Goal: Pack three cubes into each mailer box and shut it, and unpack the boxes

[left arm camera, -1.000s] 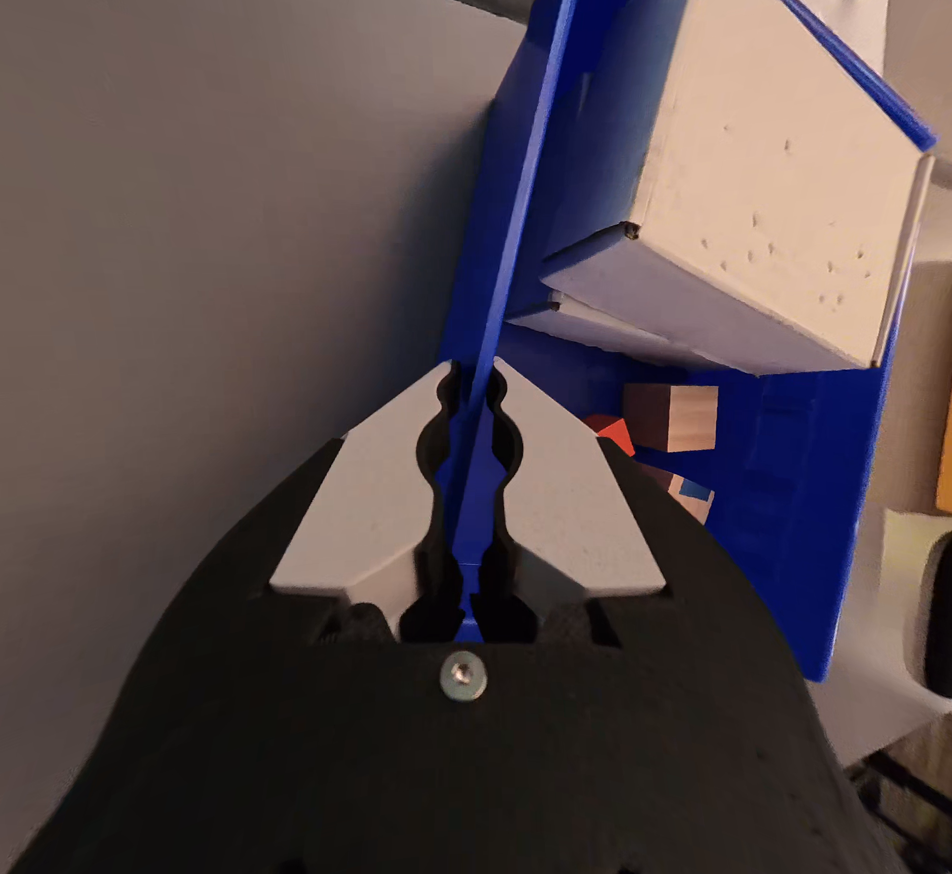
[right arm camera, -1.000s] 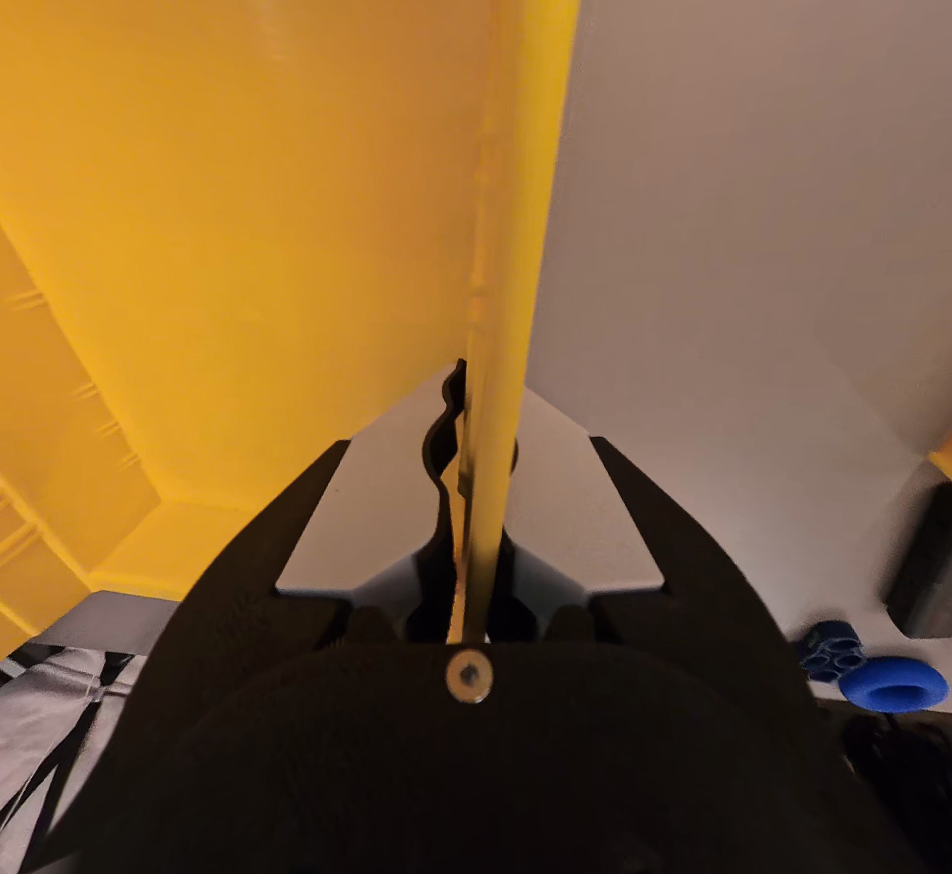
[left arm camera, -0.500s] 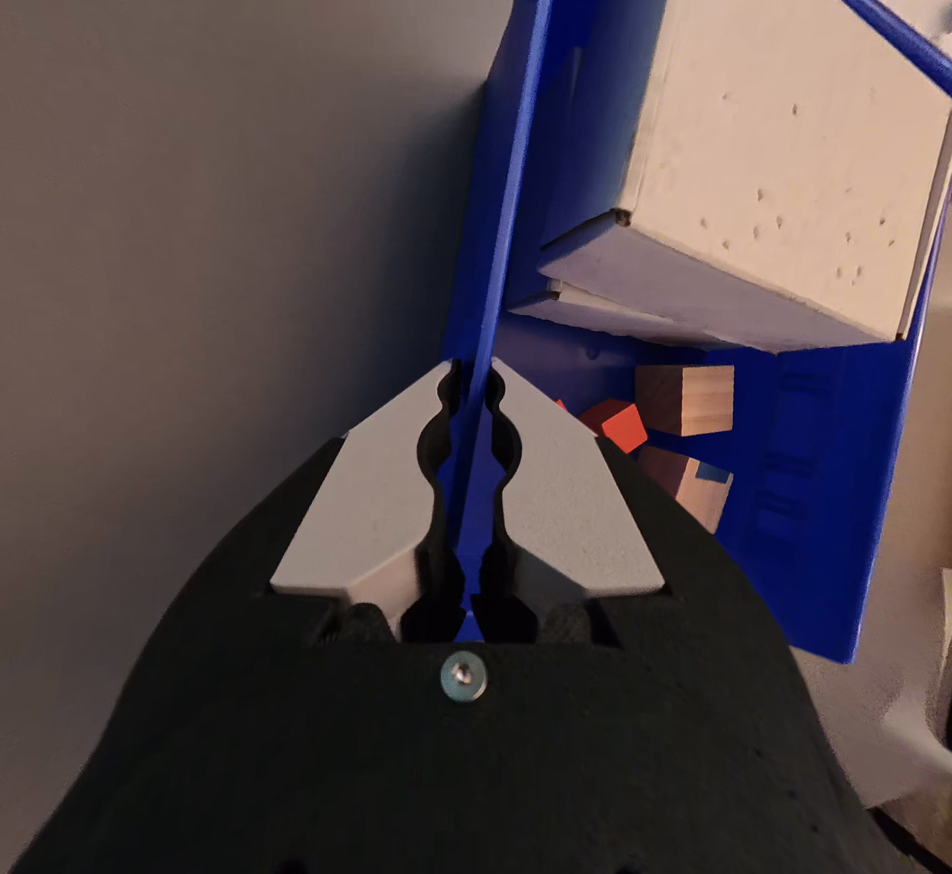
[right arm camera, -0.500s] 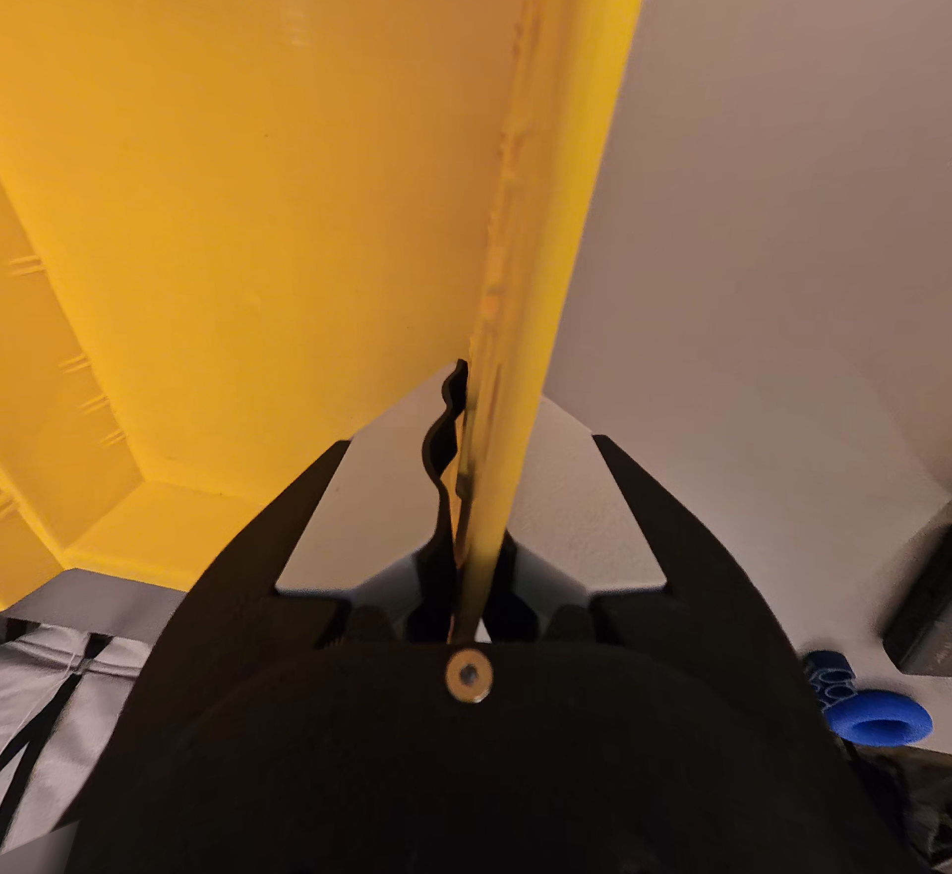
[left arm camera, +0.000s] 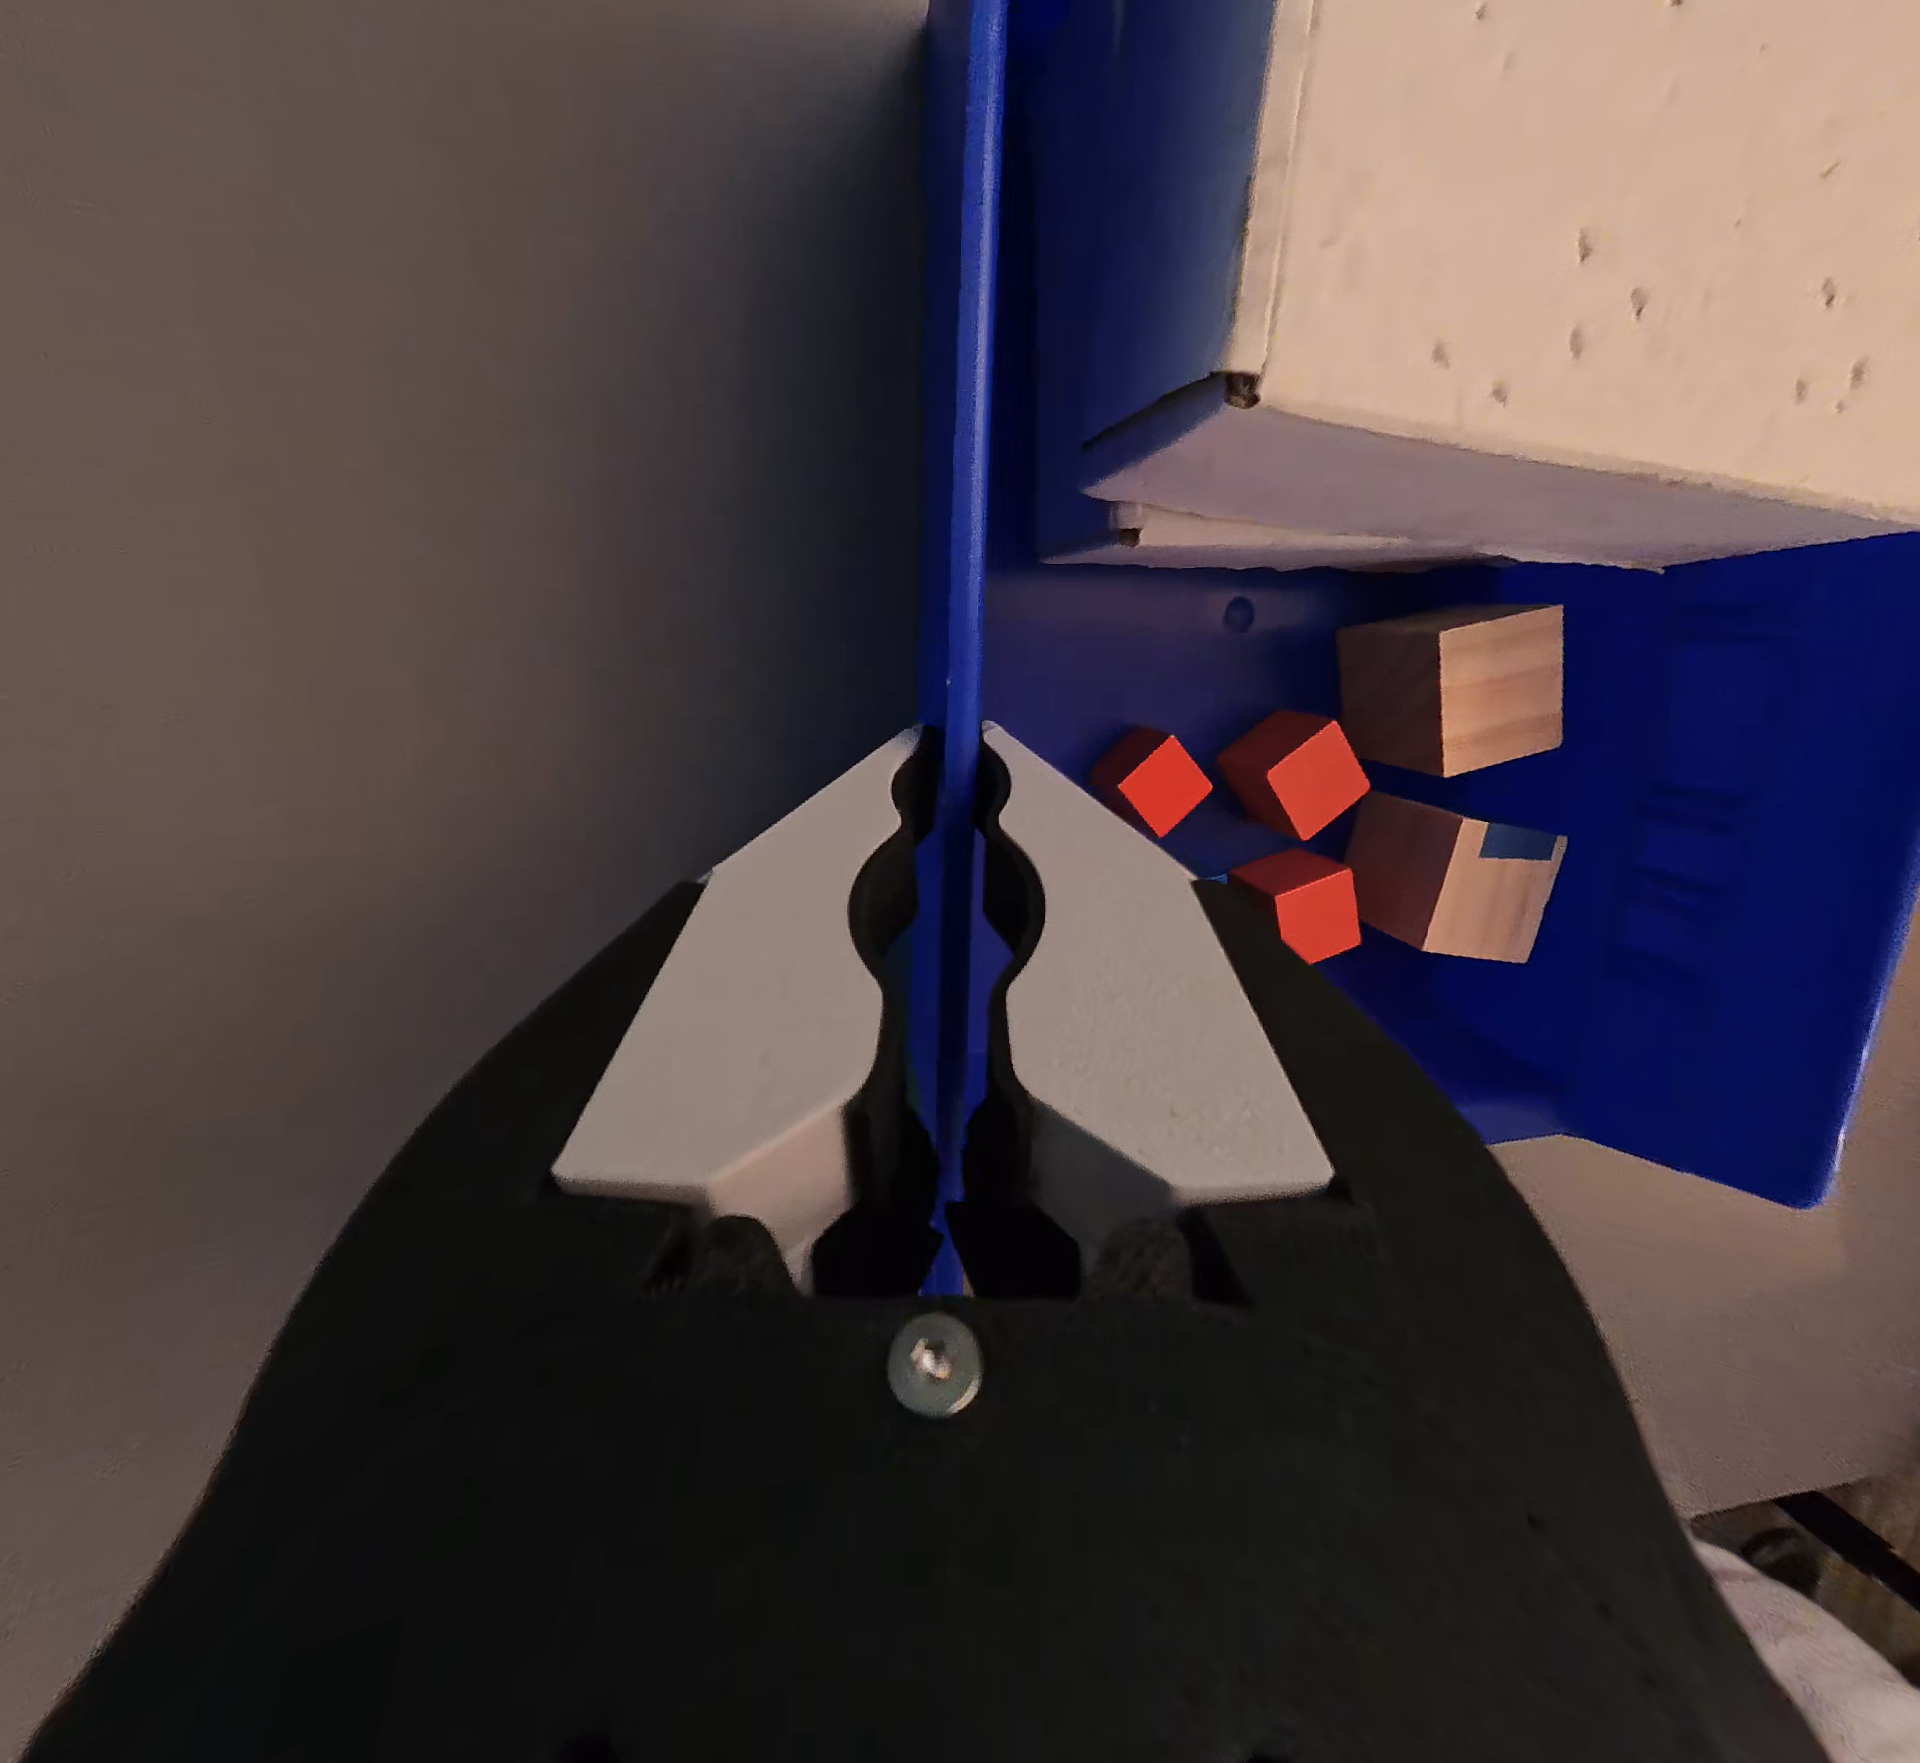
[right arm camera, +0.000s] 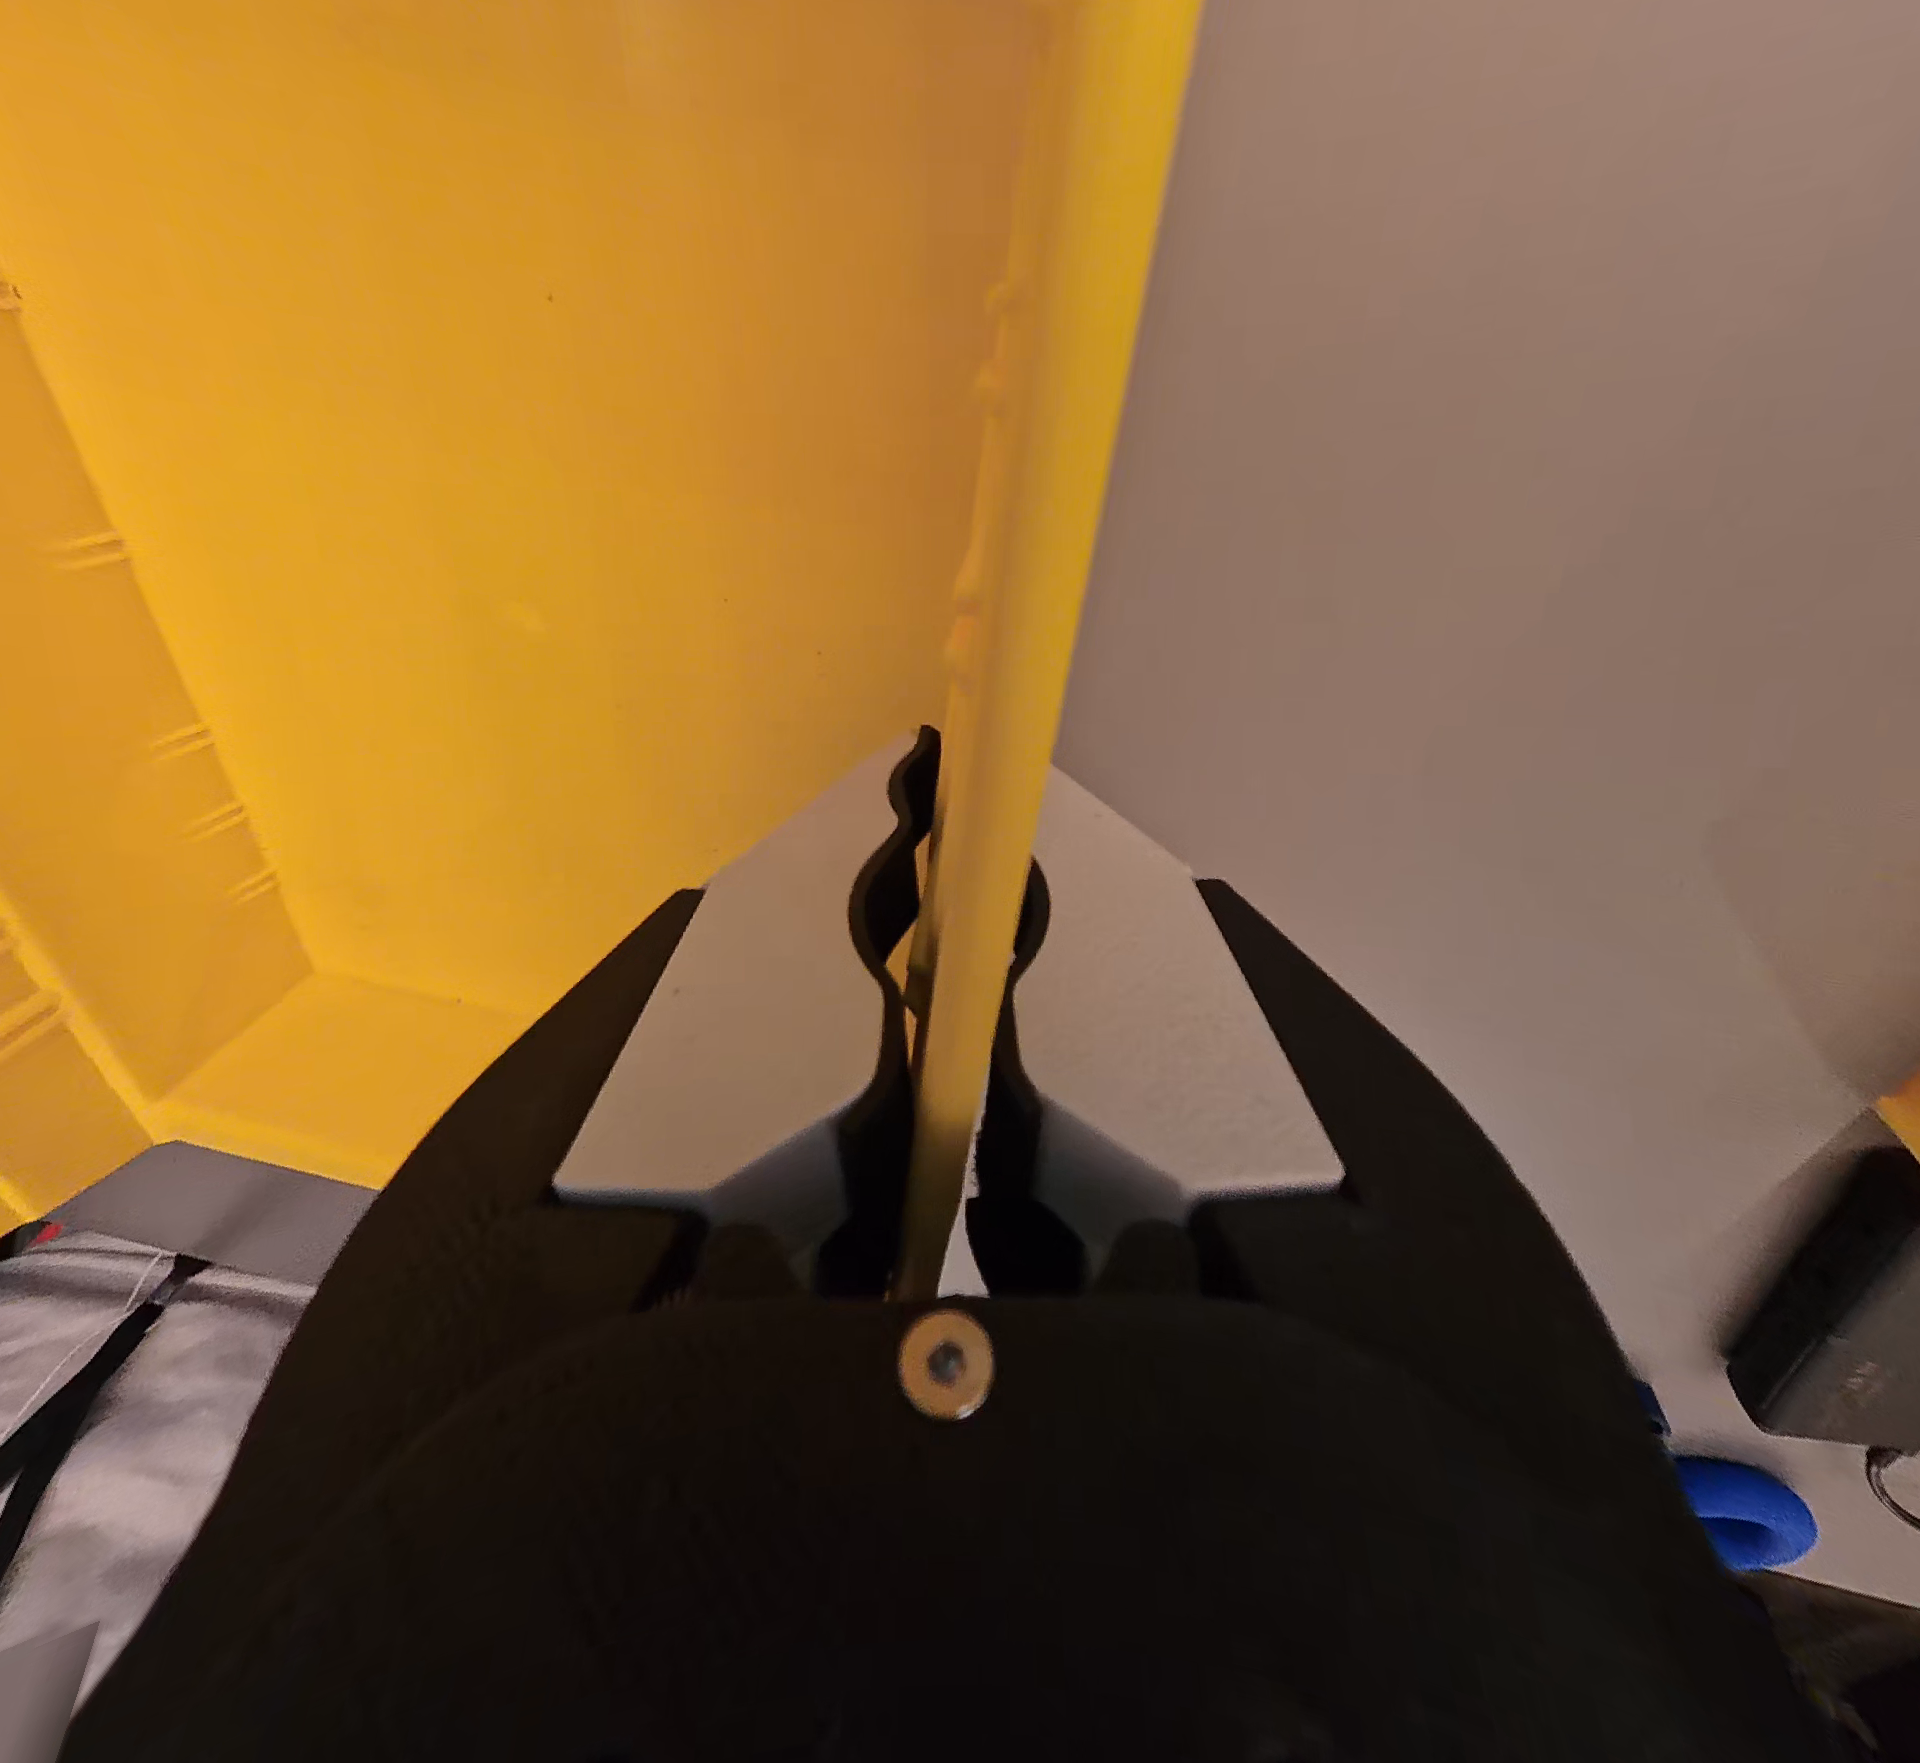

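My left gripper (left arm camera: 958, 747) is shut on the side wall of a blue bin (left arm camera: 966, 259). Inside the bin lie a shut white mailer box (left arm camera: 1579, 186), three small red cubes (left arm camera: 1299, 773) and two larger wooden cubes (left arm camera: 1455, 685), one with a blue patch (left arm camera: 1455, 887). My right gripper (right arm camera: 961, 757) is shut on the side wall of a yellow bin (right arm camera: 1081, 363). The yellow bin's inside (right arm camera: 520, 363) shows nothing in it in this view.
Both bins are over a white table (left arm camera: 416, 466), also seen in the right wrist view (right arm camera: 1507, 466). A black block (right arm camera: 1829, 1318) and a blue ring-shaped part (right arm camera: 1745, 1516) lie at the table's near right edge. Grey fabric with black straps (right arm camera: 125, 1381) shows below left. One gripper's finger ends stand about 75 cm off the other's.
The blue bin has swung so its wall now runs straight up the view; more cubes have come into sight inside it. The yellow bin's wall has shifted a little. Both grips hold.
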`<action>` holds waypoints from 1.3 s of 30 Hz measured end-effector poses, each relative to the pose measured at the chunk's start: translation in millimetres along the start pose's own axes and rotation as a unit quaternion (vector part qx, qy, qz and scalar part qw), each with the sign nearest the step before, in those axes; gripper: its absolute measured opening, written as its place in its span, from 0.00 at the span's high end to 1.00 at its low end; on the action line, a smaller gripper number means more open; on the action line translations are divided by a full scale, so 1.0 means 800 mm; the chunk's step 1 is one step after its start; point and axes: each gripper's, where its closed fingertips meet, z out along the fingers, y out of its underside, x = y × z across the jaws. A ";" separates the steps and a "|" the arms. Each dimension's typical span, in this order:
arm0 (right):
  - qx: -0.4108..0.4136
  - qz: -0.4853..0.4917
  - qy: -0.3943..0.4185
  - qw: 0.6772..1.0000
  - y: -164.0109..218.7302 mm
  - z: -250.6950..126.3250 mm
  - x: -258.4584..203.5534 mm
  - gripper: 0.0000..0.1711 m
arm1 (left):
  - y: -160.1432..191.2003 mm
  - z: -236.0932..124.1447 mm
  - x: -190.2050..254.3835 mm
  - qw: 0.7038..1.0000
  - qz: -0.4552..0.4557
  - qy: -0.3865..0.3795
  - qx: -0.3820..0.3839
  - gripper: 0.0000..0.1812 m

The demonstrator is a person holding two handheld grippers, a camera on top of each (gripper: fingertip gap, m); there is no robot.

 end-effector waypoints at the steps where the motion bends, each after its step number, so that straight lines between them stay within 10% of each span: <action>1: 0.000 -0.002 -0.003 1.000 0.001 0.000 0.000 0.97 | -0.001 0.000 -0.001 1.000 -0.001 -0.001 0.000 0.98; 31: 0.063 -0.038 0.021 0.997 -0.005 -0.012 0.035 0.85 | -0.011 -0.001 -0.026 0.998 0.006 -0.067 0.004 0.98; 39: 0.190 -0.033 0.114 0.975 -0.019 -0.095 0.050 0.75 | -0.051 -0.079 -0.007 0.983 0.068 -0.105 0.136 0.97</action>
